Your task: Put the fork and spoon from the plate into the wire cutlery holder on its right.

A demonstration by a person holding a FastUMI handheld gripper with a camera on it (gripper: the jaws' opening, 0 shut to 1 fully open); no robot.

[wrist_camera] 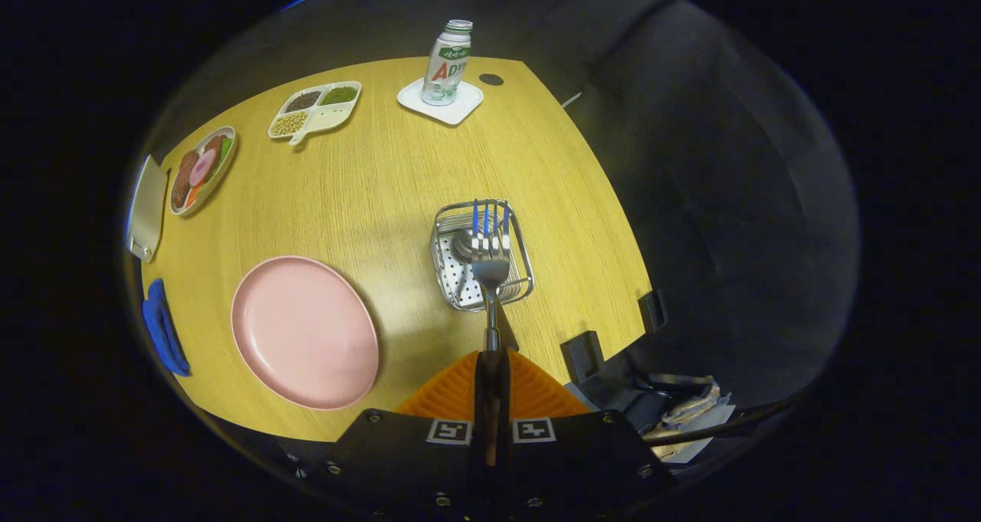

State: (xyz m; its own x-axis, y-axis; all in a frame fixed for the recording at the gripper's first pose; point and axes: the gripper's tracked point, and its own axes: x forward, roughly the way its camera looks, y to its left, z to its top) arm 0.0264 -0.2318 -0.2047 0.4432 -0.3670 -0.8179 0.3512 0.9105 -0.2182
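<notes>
Clamping the handle of a metal fork, the gripper has its two fingers pressed together on it, with the fork's head and tines pointing away from the fingers. The tines sit over the wire cutlery holder, which stands on the wooden table toward its right edge; whether the fork touches the wire cannot be told. A spoon lies inside the holder, its bowl just beside the fork's tines. The pink plate rests near the table's front edge, to the left of the holder, apart from it. At the far edge a bottle stands upright on a white square coaster. Near the far-left corner is a divided tray of beans, and along the left edge a small plate of toy food.
</notes>
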